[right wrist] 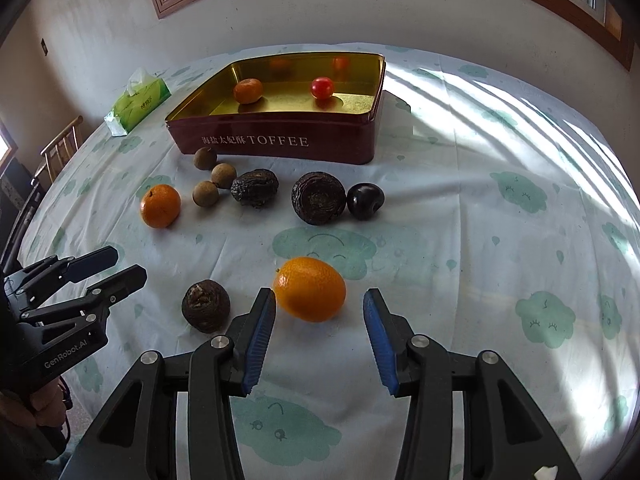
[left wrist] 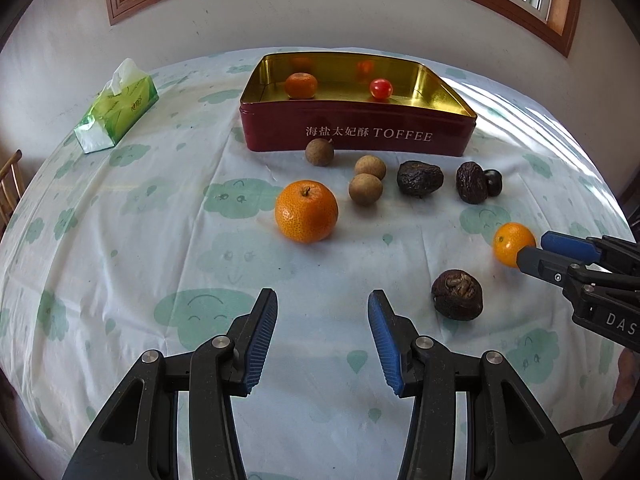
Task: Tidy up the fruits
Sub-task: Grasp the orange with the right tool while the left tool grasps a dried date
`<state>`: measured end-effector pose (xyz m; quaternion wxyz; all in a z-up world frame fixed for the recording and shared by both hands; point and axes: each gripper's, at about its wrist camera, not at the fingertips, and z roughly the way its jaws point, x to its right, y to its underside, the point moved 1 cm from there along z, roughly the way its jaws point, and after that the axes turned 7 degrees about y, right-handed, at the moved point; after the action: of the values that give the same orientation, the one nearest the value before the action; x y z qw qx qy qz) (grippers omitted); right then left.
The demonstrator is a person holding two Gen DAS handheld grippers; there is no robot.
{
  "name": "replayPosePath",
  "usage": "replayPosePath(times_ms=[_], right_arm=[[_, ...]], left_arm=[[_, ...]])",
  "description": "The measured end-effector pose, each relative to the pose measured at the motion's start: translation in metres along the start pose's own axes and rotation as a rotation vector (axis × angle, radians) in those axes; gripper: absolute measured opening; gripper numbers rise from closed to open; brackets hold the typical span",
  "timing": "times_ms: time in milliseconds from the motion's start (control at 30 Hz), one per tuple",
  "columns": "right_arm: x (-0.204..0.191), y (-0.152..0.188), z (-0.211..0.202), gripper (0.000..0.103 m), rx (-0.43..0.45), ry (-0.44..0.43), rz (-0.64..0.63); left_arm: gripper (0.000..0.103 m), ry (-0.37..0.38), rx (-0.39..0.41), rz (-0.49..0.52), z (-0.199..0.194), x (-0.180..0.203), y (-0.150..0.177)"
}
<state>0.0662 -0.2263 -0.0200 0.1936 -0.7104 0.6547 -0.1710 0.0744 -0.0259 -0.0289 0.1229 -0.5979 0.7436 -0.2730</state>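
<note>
Left wrist | toffee tin [left wrist: 360, 136]: mandarin [left wrist: 301, 85], cherry tomato [left wrist: 381, 88] | left fingers [left wrist: 264, 320] released | right fingers [right wrist: 260, 320] released

My left gripper [left wrist: 323, 300] reaches forward over the table with its jaws spread wide and nothing between the blue ribbed pads [left wrist: 262, 340]. The fingers are level and evenly splayed, tips pointing ahead. My right gripper [right wrist: 319, 300] is spread just as wide, its blue pads [right wrist: 260, 340] angled outward on either side of the gap ahead of them. Seen from my left tool, the right gripper [left wrist: 536, 249] comes in from the right side, fingers pointing leftward. Seen from my right tool, the left gripper [right wrist: 124, 266] enters from the left, parted fingers pointing rightward, and my hand [right wrist: 44, 404] wraps its handle below.
</note>
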Motion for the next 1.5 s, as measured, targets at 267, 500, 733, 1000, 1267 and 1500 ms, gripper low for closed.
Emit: replayPosePath(times_ms=[267,500,733,1000,1267,1500], right_arm=[[-0.003,-0.004,0.017,0.044,-0.014,-0.013,0.006],[-0.005,-0.007,0.022,0.039,-0.011,-0.005,-0.001],[0.000,0.000,0.018,0.038,0.005,0.033,-0.008],[0.034,0.010,0.011,0.038,0.014,0.118,0.043],[0.049,0.019,0.008,0.038,0.024,0.120,0.065],[0.050,0.020,0.007,0.038,0.037,0.112,0.078]], left_arm=[[0.049,0.021,-0.010,-0.007,0.002,0.004,0.005],[0.049,0.034,-0.018,-0.003,0.004,0.010,0.008],[0.049,0.057,-0.017,0.002,0.004,0.020,0.008],[0.049,0.098,-0.009,0.034,0.001,0.043,0.009],[0.049,0.130,-0.033,0.058,0.010,0.066,0.007],[0.049,0.113,-0.039,0.039,0.025,0.067,0.000]])
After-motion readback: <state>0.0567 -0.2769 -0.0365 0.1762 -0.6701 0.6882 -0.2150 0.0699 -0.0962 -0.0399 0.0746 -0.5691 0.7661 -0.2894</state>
